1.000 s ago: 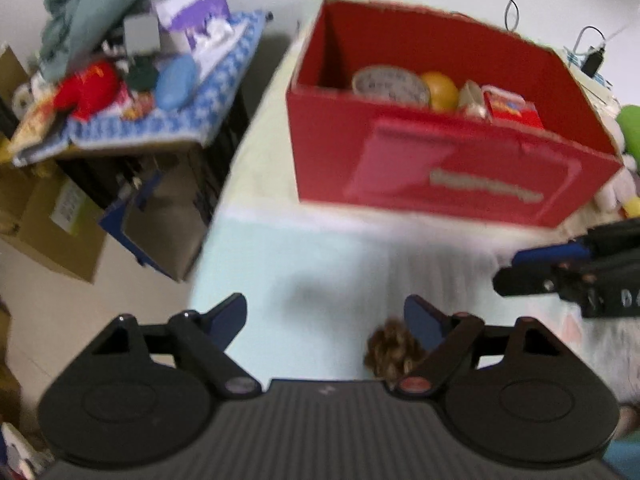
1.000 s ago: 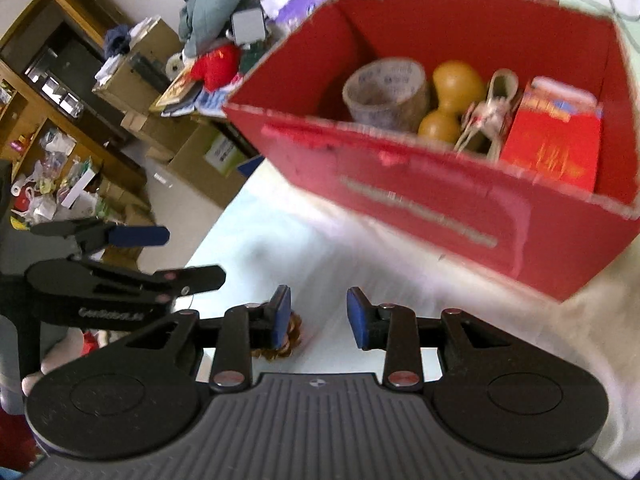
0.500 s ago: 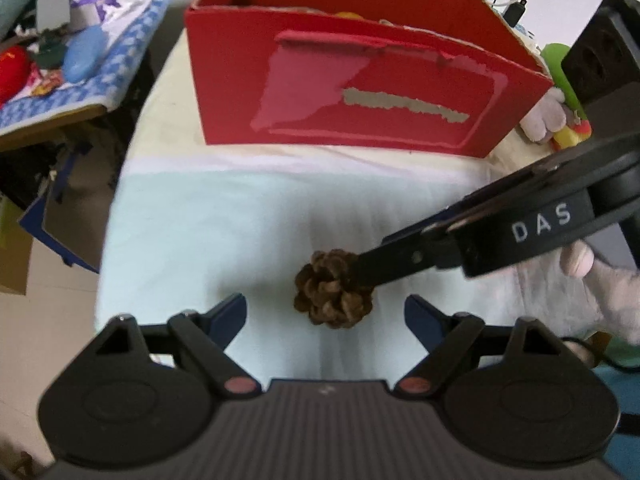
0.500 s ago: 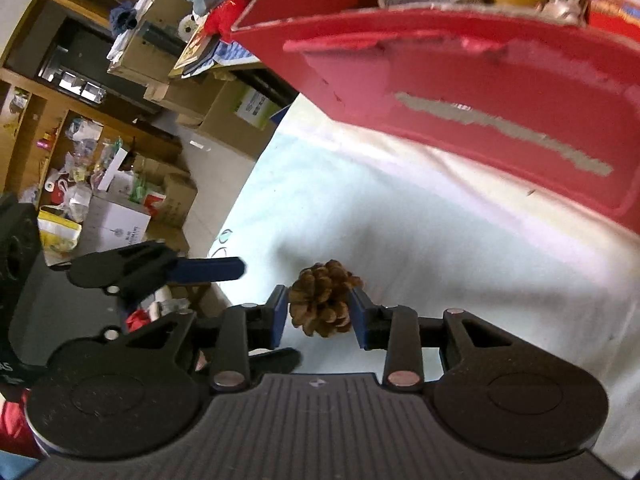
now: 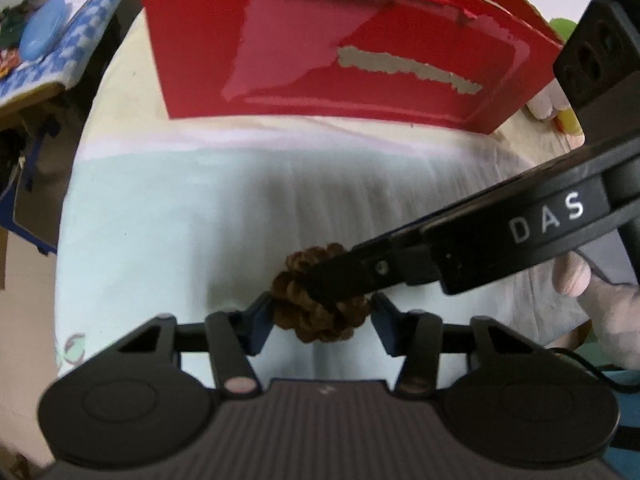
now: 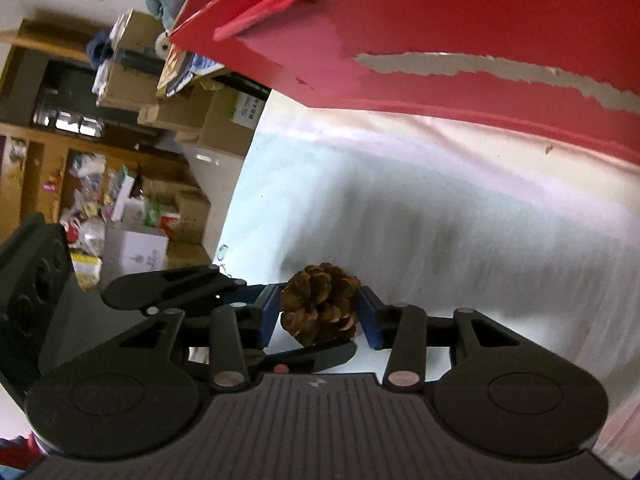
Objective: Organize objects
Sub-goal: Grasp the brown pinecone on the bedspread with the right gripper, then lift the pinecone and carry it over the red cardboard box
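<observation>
- Where the left gripper has just been closing, its pads clasp the pine cone on pale cloth; red box ahead.
- From the right wrist, the right gripper has just been widening, pine cone between its pads, contact unclear; cluttered shelves left.

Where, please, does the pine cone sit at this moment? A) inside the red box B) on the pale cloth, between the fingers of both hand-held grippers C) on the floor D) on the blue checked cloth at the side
B: the pine cone lies on the pale cloth in front of the red box, with the right hand-held gripper and the left hand-held gripper both straddling it.
</observation>
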{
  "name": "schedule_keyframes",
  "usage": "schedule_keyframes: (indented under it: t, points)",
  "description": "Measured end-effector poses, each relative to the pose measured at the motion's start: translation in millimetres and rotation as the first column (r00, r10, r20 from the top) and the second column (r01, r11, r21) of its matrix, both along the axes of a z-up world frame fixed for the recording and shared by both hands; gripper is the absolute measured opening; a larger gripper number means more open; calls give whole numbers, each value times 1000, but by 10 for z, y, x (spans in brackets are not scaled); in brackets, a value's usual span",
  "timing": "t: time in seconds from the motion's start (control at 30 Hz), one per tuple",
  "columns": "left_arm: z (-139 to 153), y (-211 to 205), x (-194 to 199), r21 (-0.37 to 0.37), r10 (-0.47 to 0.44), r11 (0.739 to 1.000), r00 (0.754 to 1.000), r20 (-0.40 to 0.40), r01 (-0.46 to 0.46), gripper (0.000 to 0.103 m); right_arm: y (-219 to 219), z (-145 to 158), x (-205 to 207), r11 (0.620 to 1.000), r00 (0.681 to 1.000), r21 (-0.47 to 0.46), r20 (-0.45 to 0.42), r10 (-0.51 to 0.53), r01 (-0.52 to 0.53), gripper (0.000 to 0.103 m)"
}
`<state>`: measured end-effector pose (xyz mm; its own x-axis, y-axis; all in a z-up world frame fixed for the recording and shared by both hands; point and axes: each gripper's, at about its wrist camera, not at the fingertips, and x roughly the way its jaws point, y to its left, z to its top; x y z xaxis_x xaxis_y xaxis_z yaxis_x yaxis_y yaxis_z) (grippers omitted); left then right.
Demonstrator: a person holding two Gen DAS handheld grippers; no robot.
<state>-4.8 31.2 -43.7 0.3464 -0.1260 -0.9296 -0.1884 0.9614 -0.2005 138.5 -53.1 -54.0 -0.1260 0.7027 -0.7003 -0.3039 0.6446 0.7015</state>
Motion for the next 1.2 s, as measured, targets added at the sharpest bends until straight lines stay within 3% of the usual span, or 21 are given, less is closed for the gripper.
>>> schedule_keyframes:
  t: [0.13, 0.23, 0.43, 0.63, 0.77, 0.9, 1.03, 1.2]
  points:
    - [82, -85, 78, 6, -62, 998, 998, 12, 62, 51, -182, 75, 15, 1000, 1000, 7, 8, -30, 30, 35]
    - [272, -214, 168, 10, -133, 991, 989, 63, 133, 51, -413, 240, 32, 997, 997, 24, 32, -69, 68, 34]
    - [798, -512, 407, 24, -269, 963, 939, 216, 270, 51, -905, 794, -26, 990, 976, 34, 168, -139, 135, 32]
    - [1374, -552, 723, 90, -306, 952, 877, 370, 293, 51, -1187, 1412, 67, 971, 906, 83, 350, -239, 224, 32]
    - [1559, -386, 1038, 104, -288, 957, 862, 417, 269, 51, -1136, 1602, 314, 961, 866, 110, 415, -278, 256, 32]
    - [1465, -179, 1346, 101, -256, 967, 886, 386, 236, 52, -753, 1563, 699, 962, 869, 84, 415, -271, 260, 32]
    - [1224, 106, 1555, 31, -196, 980, 929, 315, 196, 52, -513, 1366, 988, 966, 899, 33, 358, -251, 257, 32]
    - [925, 352, 1646, -3, -144, 989, 960, 239, 149, 52, -264, 1136, 1186, 972, 933, -23, 287, -217, 233, 32]
